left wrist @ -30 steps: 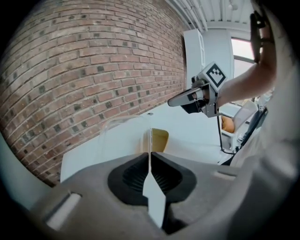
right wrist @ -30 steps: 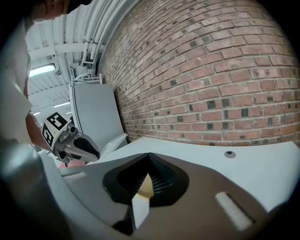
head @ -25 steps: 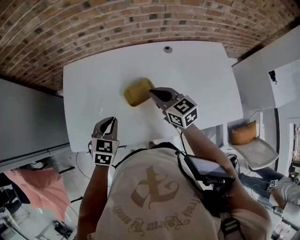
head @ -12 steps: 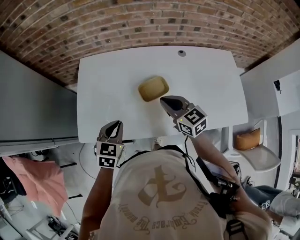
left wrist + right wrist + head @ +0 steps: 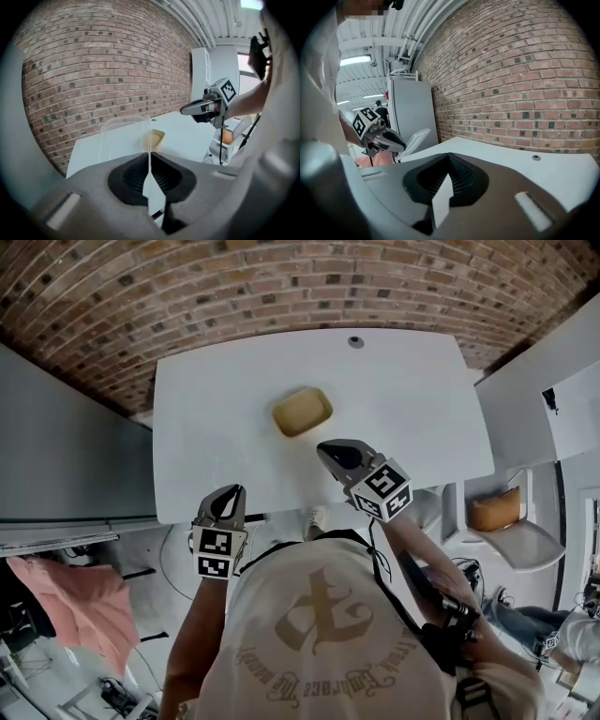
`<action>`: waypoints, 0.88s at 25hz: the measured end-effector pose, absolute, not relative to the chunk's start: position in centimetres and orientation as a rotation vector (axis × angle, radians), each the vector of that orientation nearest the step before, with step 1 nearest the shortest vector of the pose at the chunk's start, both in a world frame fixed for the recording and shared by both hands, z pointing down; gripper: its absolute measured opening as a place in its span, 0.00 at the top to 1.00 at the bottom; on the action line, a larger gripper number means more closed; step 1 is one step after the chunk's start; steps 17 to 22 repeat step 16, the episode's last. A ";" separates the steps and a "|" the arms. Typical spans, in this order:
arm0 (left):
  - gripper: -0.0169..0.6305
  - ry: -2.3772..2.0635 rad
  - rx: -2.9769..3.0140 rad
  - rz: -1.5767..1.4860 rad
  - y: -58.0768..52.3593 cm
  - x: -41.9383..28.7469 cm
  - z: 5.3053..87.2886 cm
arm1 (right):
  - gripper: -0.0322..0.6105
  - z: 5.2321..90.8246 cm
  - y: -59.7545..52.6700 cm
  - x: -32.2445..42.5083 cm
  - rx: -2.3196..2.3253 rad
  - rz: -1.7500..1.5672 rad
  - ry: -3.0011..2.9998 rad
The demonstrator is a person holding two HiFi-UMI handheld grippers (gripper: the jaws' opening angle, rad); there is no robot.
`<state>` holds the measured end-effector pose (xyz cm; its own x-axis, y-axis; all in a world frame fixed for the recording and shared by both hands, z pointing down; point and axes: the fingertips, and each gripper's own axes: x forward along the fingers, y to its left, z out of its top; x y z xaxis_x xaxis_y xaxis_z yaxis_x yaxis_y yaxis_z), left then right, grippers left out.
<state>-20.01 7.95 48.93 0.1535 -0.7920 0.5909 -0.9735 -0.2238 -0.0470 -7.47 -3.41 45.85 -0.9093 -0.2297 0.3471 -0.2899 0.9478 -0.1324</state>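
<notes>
A tan, rounded tray (image 5: 302,412) lies near the middle of the white table (image 5: 412,399). My right gripper (image 5: 333,454) hovers over the table just in front of the tray, apart from it, with its jaws together and nothing between them (image 5: 449,159). My left gripper (image 5: 232,493) hangs off the table's front edge, left of the right one. It is shut (image 5: 150,152) on the edge of a clear plastic lid (image 5: 123,139), which stands up to the left of the jaws. The tan tray (image 5: 157,138) shows beyond the lid. From the right gripper view the lid (image 5: 414,139) sticks out ahead of the left gripper.
A brick wall (image 5: 281,287) runs behind the table. A small round grommet (image 5: 355,341) sits near the table's far edge. A grey panel (image 5: 66,446) stands at the left, a pink cloth (image 5: 66,592) below it. A chair with an orange cushion (image 5: 494,512) stands at the right.
My right gripper has drawn back from the tan tray's rim toward the table's front edge. The left gripper still holds the clear lid in about the same place.
</notes>
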 end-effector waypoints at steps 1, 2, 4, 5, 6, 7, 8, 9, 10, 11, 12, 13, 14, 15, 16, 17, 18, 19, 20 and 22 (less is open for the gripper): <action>0.94 -1.690 2.094 0.729 8.0 -19.9 49.0 | 0.94 45.9 -3.3 -7.4 0.381 0.259 -2.772; 0.94 -1.688 2.096 0.727 8.0 -19.7 49.0 | 0.94 45.9 -3.2 -7.3 0.381 0.259 -2.773; 0.94 -1.685 2.100 0.731 8.0 -19.5 49.1 | 0.94 46.0 -3.2 -7.1 0.381 0.259 -2.773; 0.94 -1.682 2.101 0.734 8.0 -19.4 49.1 | 0.94 46.1 -3.2 -7.1 0.382 0.259 -2.773; 0.94 -1.679 2.101 0.736 8.0 -19.4 49.2 | 0.94 46.1 -3.2 -7.1 0.382 0.260 -2.773; 0.94 -1.676 2.101 0.736 7.9 -19.4 49.2 | 0.94 46.1 -3.3 -7.1 0.383 0.261 -2.775; 0.94 -1.673 2.101 0.735 7.9 -19.3 49.3 | 0.94 46.1 -3.3 -7.1 0.385 0.262 -2.776; 0.94 -1.671 2.102 0.733 7.8 -19.3 49.3 | 0.94 46.1 -3.4 -7.1 0.388 0.264 -2.778; 0.94 -1.668 2.104 0.731 7.7 -19.3 49.3 | 0.94 46.0 -3.5 -7.1 0.390 0.265 -2.779; 0.94 -1.665 2.109 0.730 7.6 -19.2 49.3 | 0.94 46.0 -3.6 -7.1 0.392 0.266 -2.780; 0.94 -1.661 2.115 0.731 7.5 -19.1 49.2 | 0.94 46.1 -3.6 -7.1 0.394 0.268 -2.780; 0.94 -1.657 2.119 0.731 7.4 -19.0 49.1 | 0.94 46.1 -3.6 -7.1 0.395 0.270 -2.779; 0.94 -1.653 2.122 0.730 7.3 -18.9 49.1 | 0.94 46.1 -3.7 -7.0 0.397 0.272 -2.779; 0.94 -1.650 2.124 0.729 7.2 -18.8 49.1 | 0.94 46.2 -3.7 -7.0 0.398 0.274 -2.779; 0.94 -1.646 2.127 0.728 7.2 -18.8 49.2 | 0.94 46.2 -3.8 -7.0 0.399 0.276 -2.779; 0.94 -1.646 2.127 0.728 7.2 -18.8 49.2 | 0.94 46.2 -3.8 -7.0 0.399 0.276 -2.779; 0.94 -1.646 2.127 0.728 7.2 -18.8 49.2 | 0.94 46.2 -3.8 -7.0 0.399 0.276 -2.779; 0.94 -1.646 2.127 0.728 7.2 -18.8 49.2 | 0.94 46.2 -3.8 -7.0 0.399 0.276 -2.779; 0.94 -1.646 2.127 0.728 7.2 -18.8 49.2 | 0.94 46.2 -3.8 -7.0 0.399 0.276 -2.779; 0.94 -1.646 2.127 0.728 7.2 -18.8 49.2 | 0.94 46.2 -3.8 -7.0 0.399 0.276 -2.779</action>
